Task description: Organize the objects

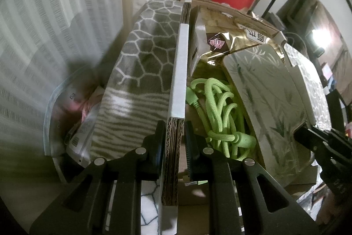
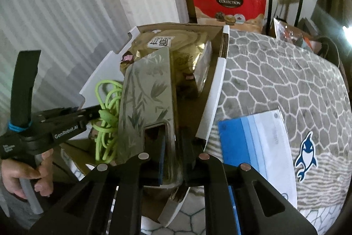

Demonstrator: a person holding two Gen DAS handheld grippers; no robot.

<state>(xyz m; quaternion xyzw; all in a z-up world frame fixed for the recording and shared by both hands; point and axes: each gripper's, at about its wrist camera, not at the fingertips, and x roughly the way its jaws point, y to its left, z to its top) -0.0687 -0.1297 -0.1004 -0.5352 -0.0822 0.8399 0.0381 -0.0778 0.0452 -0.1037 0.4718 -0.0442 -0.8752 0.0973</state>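
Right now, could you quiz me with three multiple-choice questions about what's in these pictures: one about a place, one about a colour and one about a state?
1. Where does the green cord lie?
A. On the patterned blanket
B. Inside the cardboard box
C. On top of the stacked gift boxes

2. What colour is the gift box marked COLLECTION?
A. Blue
B. Green
C. Red

3. How does the left gripper stand?
A. Shut on the cardboard box's wall
B. Wide open, holding nothing
C. Shut on the green cord

Answers:
1. B, the cord is coiled between the box's walls.
2. C, its front is bright red around the dark oval label.
3. A, the corrugated wall edge sits pinched between its two pads.
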